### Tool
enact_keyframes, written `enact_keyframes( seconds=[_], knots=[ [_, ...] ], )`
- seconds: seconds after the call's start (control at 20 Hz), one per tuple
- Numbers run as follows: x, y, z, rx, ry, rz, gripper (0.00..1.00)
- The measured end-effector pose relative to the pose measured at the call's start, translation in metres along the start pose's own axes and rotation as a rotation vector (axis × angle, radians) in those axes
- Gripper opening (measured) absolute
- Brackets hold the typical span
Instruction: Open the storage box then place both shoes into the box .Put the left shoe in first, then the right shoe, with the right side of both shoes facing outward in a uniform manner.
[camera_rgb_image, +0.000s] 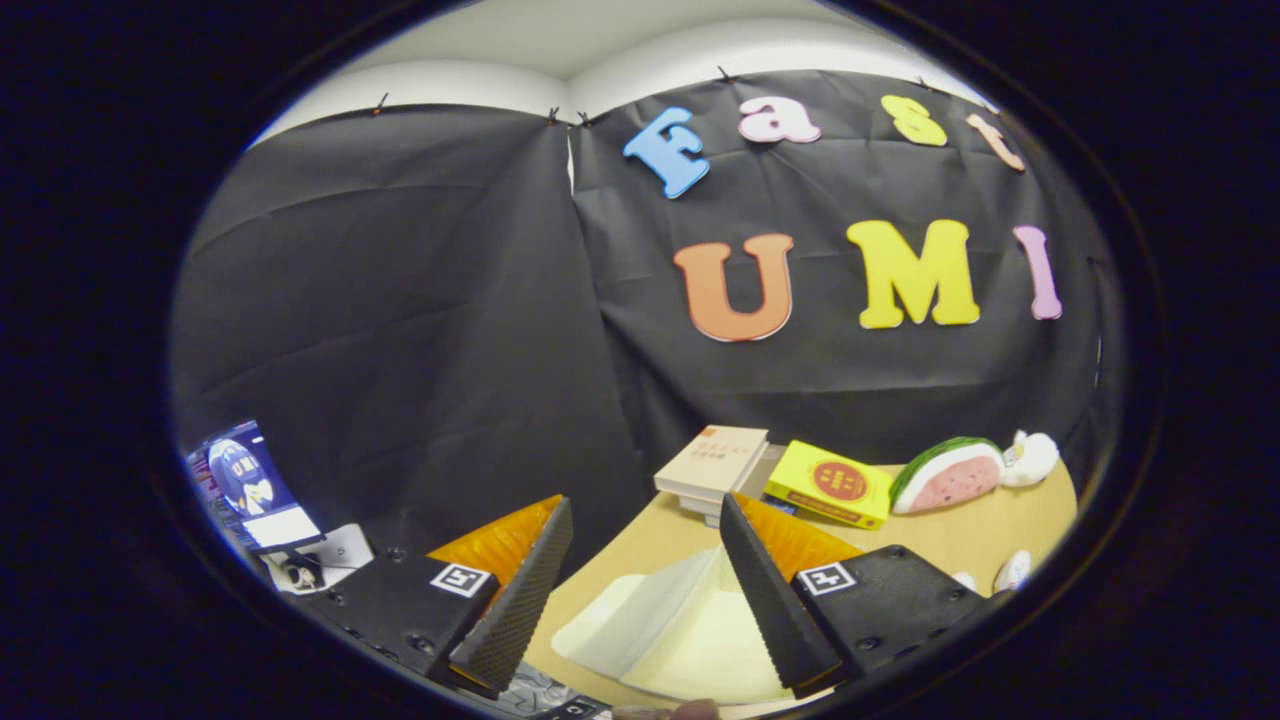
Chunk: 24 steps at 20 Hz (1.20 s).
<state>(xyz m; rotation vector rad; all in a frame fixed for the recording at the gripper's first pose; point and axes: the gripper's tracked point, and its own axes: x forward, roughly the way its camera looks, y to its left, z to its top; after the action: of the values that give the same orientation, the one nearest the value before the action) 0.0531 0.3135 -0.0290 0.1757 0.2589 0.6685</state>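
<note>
Tan table (960, 530) under white box (690, 630), books (712, 465), yellow box (830, 485), watermelon toy (948, 474).

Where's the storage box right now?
In the gripper view, the white storage box sits on the wooden table, low between the open claw fingers, nearer than the stacked books.

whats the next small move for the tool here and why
Probably ease the tool down toward the white storage box between its fingers to work on the lid. The fingers stand apart with nothing pressed between them, and the box looks shut, though I can't be sure. A white shoe lies beyond the right finger, so opening comes first.
</note>
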Motion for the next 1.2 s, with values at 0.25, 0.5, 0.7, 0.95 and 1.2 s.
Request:
enact_keyframes(
  seconds=[0.25,0.5,0.7,0.95,1.2],
  knots=[
    [-0.046,-0.061,0.01,-0.001,-0.062,-0.158,0.98],
    [-0.101,-0.14,-0.007,0.021,-0.041,-0.323,0.98],
    [-0.141,-0.205,-0.029,0.038,-0.001,-0.432,0.98],
    [-0.16,-0.284,-0.093,0.025,0.163,-0.503,0.98],
    [-0.155,-0.34,-0.172,0.109,0.369,-0.497,0.99]
  ],
)
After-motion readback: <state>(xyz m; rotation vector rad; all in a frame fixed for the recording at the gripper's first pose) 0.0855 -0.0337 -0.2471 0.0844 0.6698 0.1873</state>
